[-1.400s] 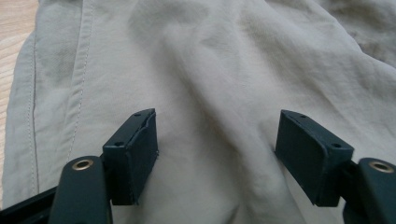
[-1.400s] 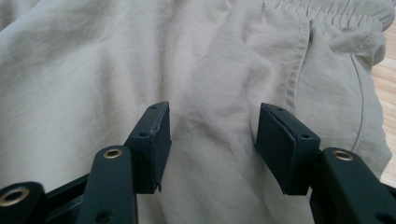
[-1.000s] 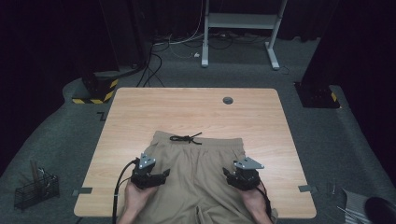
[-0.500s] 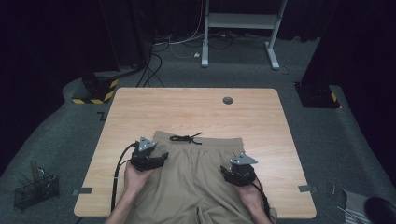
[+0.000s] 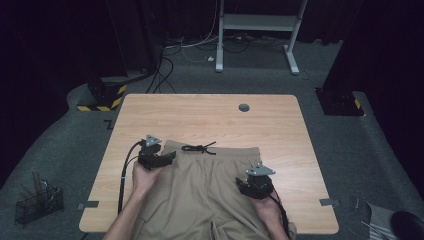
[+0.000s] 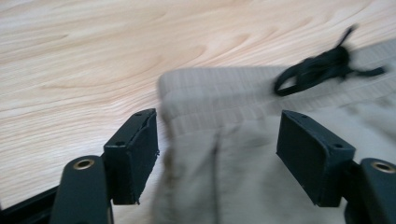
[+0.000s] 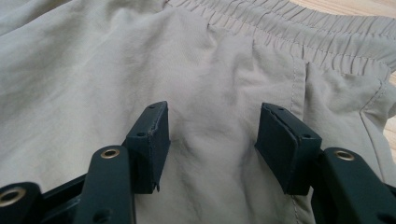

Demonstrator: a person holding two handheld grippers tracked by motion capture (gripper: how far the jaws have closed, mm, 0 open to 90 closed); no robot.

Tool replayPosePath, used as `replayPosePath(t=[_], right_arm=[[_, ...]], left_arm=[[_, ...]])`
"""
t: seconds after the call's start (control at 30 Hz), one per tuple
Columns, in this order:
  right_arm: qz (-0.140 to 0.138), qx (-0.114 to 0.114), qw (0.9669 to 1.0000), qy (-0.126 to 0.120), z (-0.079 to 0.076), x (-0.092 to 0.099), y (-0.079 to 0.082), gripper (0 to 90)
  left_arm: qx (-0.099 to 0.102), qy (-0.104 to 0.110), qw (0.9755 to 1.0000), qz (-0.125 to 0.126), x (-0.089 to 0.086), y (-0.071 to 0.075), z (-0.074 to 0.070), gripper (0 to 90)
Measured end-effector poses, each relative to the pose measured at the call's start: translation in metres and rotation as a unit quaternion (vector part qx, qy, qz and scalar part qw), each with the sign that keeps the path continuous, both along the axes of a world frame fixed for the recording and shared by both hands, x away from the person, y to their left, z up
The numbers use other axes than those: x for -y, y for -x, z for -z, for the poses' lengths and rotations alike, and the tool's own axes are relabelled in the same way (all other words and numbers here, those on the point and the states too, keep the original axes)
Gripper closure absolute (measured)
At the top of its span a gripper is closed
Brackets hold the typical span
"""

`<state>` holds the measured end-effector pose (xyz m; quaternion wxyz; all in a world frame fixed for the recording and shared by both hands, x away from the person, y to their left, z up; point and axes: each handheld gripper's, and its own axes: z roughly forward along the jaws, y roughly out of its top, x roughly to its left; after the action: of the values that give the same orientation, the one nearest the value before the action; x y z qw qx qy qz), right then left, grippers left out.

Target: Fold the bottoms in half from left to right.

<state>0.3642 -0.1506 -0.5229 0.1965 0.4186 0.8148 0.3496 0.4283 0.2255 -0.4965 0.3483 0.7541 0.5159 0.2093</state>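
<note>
Khaki shorts (image 5: 210, 185) lie flat on the wooden table (image 5: 210, 117), elastic waistband (image 7: 303, 32) away from me, with a tied black drawstring (image 5: 199, 148) at its middle. My left gripper (image 5: 171, 156) hovers at the waistband's left corner (image 6: 210, 93). It is open, its jaws have just been opening, and the fabric lies under the gap unpinched. The drawstring (image 6: 322, 67) shows beyond its right pad. My right gripper (image 5: 241, 184) is over the shorts' right side, below the waistband. Its jaws have just been opening too and stand open above wrinkled cloth (image 7: 212, 116).
A round grommet (image 5: 244, 107) sits in the table's far part. Bare wood lies left of the shorts and beyond the waistband. On the floor, a wire basket (image 5: 37, 202) stands at the left and a desk frame (image 5: 257, 30) at the back.
My left gripper has moved away from me along the shorts' left edge, up to the waistband corner. The right gripper has stayed about where it was.
</note>
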Motion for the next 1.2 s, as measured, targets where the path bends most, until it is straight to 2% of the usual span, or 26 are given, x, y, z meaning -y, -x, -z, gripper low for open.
replayPosePath(t=[0.1, 0.23, 0.43, 0.6, 0.8, 1.03, 1.2], right_arm=[[0.001, 0.005, 1.0000, 0.005, 0.000, -0.001, 0.001, 42.7], [0.002, 0.007, 1.0000, 0.006, 0.000, -0.001, 0.001, 42.7], [0.003, 0.007, 0.9999, 0.007, 0.000, -0.001, 0.001, 42.7], [0.002, 0.007, 0.9999, 0.007, 0.000, -0.001, 0.001, 42.7], [0.002, 0.009, 0.9999, 0.008, 0.000, -0.001, 0.002, 42.7], [0.002, 0.009, 0.9999, 0.008, 0.000, -0.002, 0.002, 42.7], [0.002, 0.009, 0.9999, 0.008, 0.000, -0.002, 0.002, 42.5]], left_arm=[[-0.020, 0.006, 0.9998, -0.003, -0.003, -0.007, 0.004, 27.3], [-0.028, 0.003, 0.9996, -0.005, -0.004, -0.012, 0.010, 28.7], [-0.049, 0.014, 0.9987, -0.004, -0.007, -0.017, 0.018, 33.3], [-0.041, 0.002, 0.9991, 0.001, -0.004, -0.017, 0.020, 38.6], [-0.032, -0.025, 0.9991, 0.015, -0.002, -0.014, 0.019, 46.8], [-0.030, -0.024, 0.9991, 0.019, -0.005, -0.012, 0.019, 58.4], [-0.024, -0.014, 0.9994, 0.023, -0.008, -0.008, 0.020, 68.9]])
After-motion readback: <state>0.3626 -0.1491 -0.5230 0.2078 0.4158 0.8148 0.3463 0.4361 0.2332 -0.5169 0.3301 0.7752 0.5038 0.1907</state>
